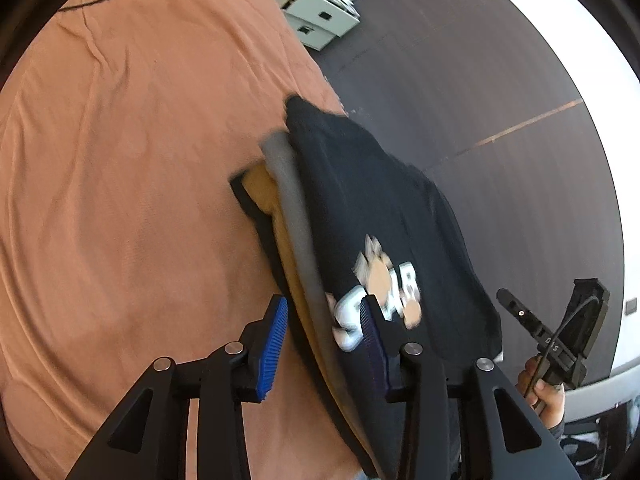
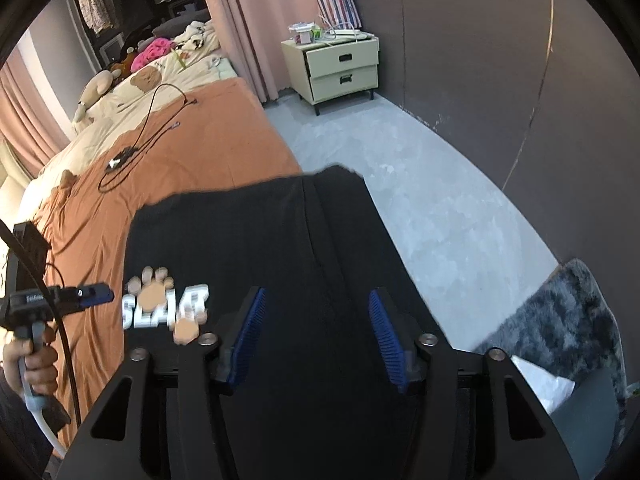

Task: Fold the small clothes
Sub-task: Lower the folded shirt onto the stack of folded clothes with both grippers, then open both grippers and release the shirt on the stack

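Observation:
A stack of folded clothes lies at the edge of the orange bed cover (image 1: pixel 120 184). On top is a black shirt (image 1: pixel 384 200) with a white "STAR" print and paw marks; under it show a grey layer (image 1: pixel 288 184) and a mustard layer (image 1: pixel 264 192). My left gripper (image 1: pixel 325 344) is open, its jaws on either side of the stack's near edge. My right gripper (image 2: pixel 316 332) is open, hovering over the black shirt (image 2: pixel 280 248). Each gripper shows in the other's view: the right one (image 1: pixel 560 336) and the left one (image 2: pixel 84 294).
A cream two-drawer nightstand (image 2: pixel 340 68) with clutter and a striped bag (image 2: pixel 338 2) stands by the dark wall. Black cables (image 2: pixel 140 148) lie on the bed cover (image 2: pixel 200 128). Pillows and soft toys sit at the bed's head. A grey shaggy rug (image 2: pixel 568 320) lies on the floor.

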### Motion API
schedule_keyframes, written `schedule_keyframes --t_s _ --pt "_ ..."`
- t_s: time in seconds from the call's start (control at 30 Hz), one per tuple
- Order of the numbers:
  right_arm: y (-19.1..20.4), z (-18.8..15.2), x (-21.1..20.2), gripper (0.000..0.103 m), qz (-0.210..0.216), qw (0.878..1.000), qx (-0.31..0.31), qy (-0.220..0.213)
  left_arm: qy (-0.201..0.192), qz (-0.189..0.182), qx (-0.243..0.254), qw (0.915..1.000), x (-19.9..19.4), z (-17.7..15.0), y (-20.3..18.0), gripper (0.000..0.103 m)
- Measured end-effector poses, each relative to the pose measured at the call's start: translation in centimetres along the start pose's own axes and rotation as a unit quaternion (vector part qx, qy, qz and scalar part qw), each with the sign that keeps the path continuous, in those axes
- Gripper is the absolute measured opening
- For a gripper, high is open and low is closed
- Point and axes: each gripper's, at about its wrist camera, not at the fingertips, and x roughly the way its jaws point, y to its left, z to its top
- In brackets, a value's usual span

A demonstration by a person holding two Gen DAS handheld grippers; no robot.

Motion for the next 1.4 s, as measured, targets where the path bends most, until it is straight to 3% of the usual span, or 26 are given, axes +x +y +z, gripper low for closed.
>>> schedule_keyframes --t_s 0.43,0.7,0.87,1.03,1.07,1.1,1.13,1.2,1.4 --pt "-3.4 -2.6 -1.0 0.047 -0.052 0.997 0.037 0.044 0.045 0.001 0.023 0.9987 1.6 -6.9 -3.7 0.04" --pt "-6.9 -3.7 -3.6 0.047 -0.003 0.993 0.113 0.018 0.069 0.016 0.037 0.9968 3.4 -10.3 -5.9 0.043" --pt "-8.7 -4.6 -2.9 0.047 0.038 0.988 0.148 0.017 0.077 0.005 0.029 0.9966 3.9 -12.1 -6.3 0.042" --pt "-10.1 -5.2 -2.3 0.046 0.044 0.984 0.17 -0.011 0.072 0.011 0.018 0.9972 3.4 -12.8 -5.8 0.018" --pt "-10.2 -5.2 -2.2 0.041 0.044 0.984 0.174 -0.015 0.071 0.011 0.016 0.9973 3.1 -13.0 -5.8 0.015" --pt "-10.5 -4.8 -1.9 0.02 0.047 0.983 0.176 -0.013 0.068 0.014 0.019 0.9974 2.9 -13.3 -6.3 0.014" --pt "-10.3 -5.1 -1.6 0.008 0.045 0.983 0.176 -0.012 0.067 0.02 0.023 0.9973 2.6 -13.4 -6.5 0.014" --pt "-10.7 -4.7 -1.7 0.003 0.041 0.983 0.176 -0.017 0.067 0.023 0.019 0.9973 2.3 -13.6 -6.8 0.012" --pt "-8.9 -5.8 -2.6 0.002 0.013 0.985 0.17 -0.035 0.071 0.025 0.025 0.9968 4.2 -14.8 -8.1 0.008"
